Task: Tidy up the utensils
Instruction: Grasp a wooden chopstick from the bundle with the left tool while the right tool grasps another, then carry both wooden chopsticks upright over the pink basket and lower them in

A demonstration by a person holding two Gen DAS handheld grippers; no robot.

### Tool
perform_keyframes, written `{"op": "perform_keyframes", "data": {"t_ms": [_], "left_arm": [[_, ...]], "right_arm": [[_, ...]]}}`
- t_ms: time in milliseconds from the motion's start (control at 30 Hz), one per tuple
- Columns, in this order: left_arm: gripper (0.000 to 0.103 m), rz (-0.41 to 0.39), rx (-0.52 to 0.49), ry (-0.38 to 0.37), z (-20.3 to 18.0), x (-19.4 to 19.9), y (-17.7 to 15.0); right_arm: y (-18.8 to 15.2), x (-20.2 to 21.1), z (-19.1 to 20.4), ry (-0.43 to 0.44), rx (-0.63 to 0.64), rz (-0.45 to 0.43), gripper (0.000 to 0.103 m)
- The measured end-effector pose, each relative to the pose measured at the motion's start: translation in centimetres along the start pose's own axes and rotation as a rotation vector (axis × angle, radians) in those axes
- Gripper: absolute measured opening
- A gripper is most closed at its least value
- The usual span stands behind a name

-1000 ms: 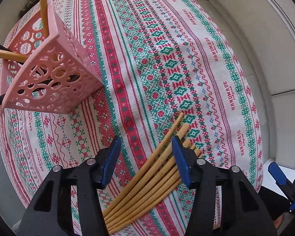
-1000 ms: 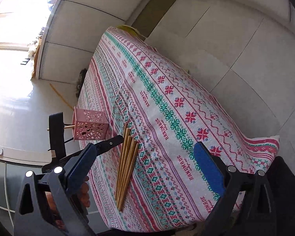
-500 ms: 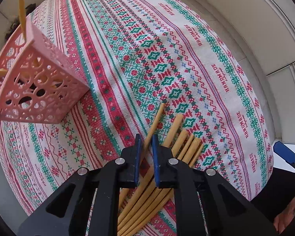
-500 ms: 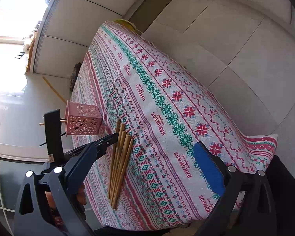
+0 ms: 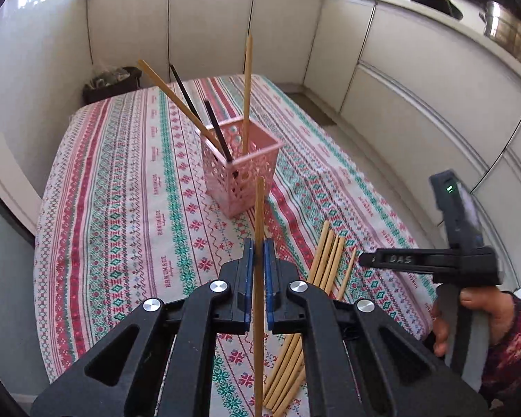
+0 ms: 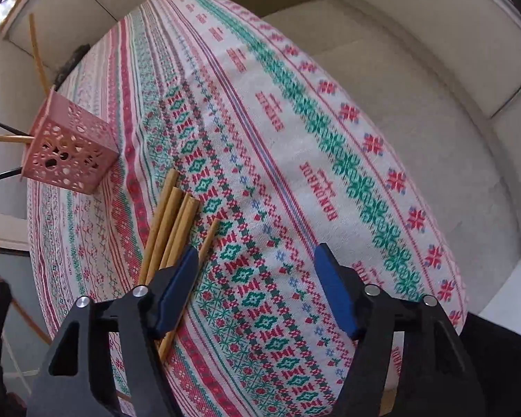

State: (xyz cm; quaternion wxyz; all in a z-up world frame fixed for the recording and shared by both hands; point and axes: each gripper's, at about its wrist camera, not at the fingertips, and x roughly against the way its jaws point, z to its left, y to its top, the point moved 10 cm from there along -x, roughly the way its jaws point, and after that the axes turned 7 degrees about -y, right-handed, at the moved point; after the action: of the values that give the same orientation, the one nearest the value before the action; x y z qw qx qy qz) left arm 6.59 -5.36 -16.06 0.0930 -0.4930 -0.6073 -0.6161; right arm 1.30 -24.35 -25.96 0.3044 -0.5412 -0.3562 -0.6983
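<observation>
My left gripper is shut on one wooden chopstick and holds it upright above the table, short of the pink perforated holder. The holder stands upright and has two wooden and two black chopsticks in it. Several wooden chopsticks lie in a bundle on the patterned tablecloth to the right of my left gripper. My right gripper is open and empty, low over the cloth beside that bundle. The holder shows at the left in the right wrist view.
The table has a red, green and white embroidered cloth. White cabinets run along the back and right. A dark bin stands behind the table's far left corner. Pots sit on the counter at the upper right.
My left gripper closed on one chopstick from the bundle, lifted it and tilted up so the holder now faces it. My right gripper moved down closer to the bundle.
</observation>
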Motion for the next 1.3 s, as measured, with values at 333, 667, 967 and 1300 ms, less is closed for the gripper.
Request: {"op": "perform_keyframes", "data": {"t_ms": [333, 667, 967, 1300], "left_arm": [[0.005, -0.131, 0.061, -0.086, 1.7, 4.7, 2.4], [0.005, -0.162, 0.109, -0.084, 3.0, 5.6, 2.3], [0.005, -0.266, 0.142, -0.076, 1.8, 8.4, 3.3], [0.005, -0.32, 0.139, -0.049, -1.3, 10.6, 4.2]], "right_arm": [[-0.7, -1.1, 3.5, -0.19, 0.045, -0.001, 0.052], [-1.9, -0.8, 4.5, -0.061, 0.163, -0.072, 0.006], [-0.2, 7.9, 0.9, 0.375, 0.102, -0.345, 0.006], [-1.3, 21.3, 3.5, 0.439, 0.292, -0.718, 0.006]]}}
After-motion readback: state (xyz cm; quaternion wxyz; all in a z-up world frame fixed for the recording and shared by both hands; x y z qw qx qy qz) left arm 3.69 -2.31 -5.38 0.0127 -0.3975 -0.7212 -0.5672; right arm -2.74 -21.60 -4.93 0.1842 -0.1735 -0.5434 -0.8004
